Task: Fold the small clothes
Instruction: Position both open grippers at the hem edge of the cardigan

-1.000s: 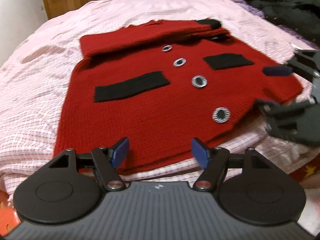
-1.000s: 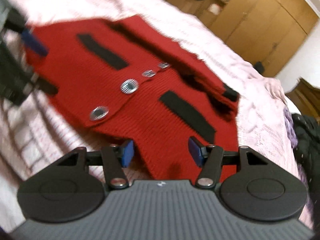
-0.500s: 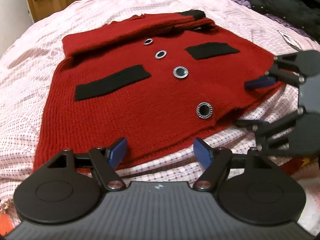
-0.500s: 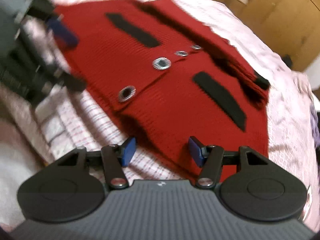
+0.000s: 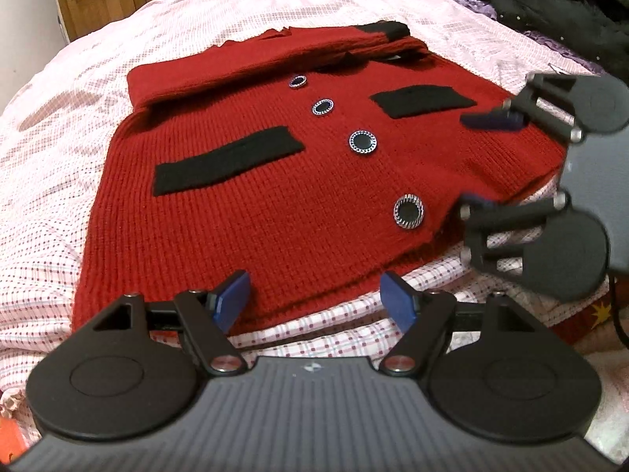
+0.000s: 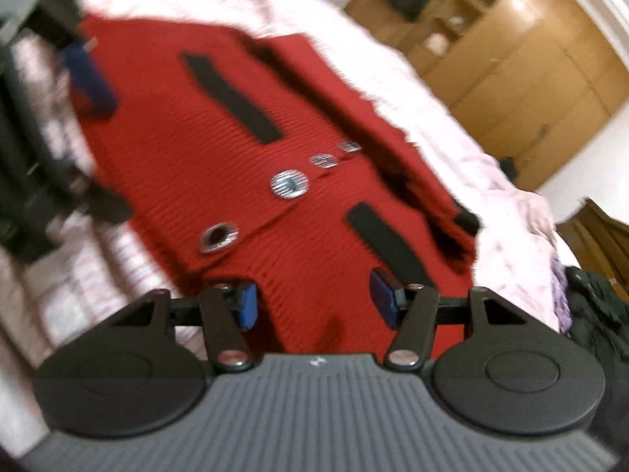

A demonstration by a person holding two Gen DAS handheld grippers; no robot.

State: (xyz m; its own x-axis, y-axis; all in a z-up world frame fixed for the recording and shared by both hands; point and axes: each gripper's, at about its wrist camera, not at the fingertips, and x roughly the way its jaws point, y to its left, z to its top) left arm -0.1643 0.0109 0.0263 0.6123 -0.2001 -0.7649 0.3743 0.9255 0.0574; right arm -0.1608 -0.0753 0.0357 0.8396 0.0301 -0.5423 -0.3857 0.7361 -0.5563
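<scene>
A red cardigan (image 5: 275, 181) lies flat mid-frame on a pink bed (image 5: 59, 204), sleeves folded in. The left claw (image 5: 314, 299) and right claw (image 6: 314, 299), both open and empty, flank its near hem, seemingly ready to fold it.

My left gripper (image 5: 316, 299) hangs open over the red cardigan's (image 5: 275, 196) hem; right gripper (image 5: 477, 163) straddles its corner.
</scene>
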